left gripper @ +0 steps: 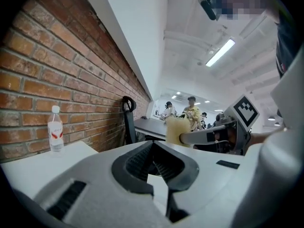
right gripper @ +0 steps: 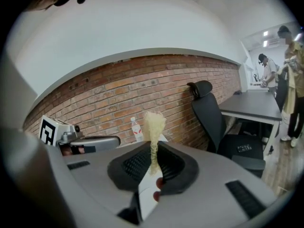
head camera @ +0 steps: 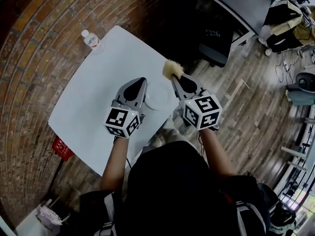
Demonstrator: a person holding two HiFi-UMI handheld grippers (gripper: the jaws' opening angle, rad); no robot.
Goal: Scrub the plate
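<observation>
The left gripper (head camera: 141,81) has its fingers pressed together on nothing, just left of the pale plate (head camera: 158,97) at the centre of the white counter (head camera: 93,87). The right gripper (head camera: 175,78) has its fingers pinching a straw-coloured scrubber (head camera: 172,69). The print on the upper-left bottle's (head camera: 90,39) red-and-white label is too small to read.

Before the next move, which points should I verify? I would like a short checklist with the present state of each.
1. Right gripper holds the yellow scrubber: ok, jaws shut on it.
2. Left gripper steadies the plate: not ok, jaws shut, nothing between them.
3. Plate lies on the white table: ok.
4. Scrubber touches the plate: cannot tell.
5. Water bottle stands apart from the plate: ok.
</observation>
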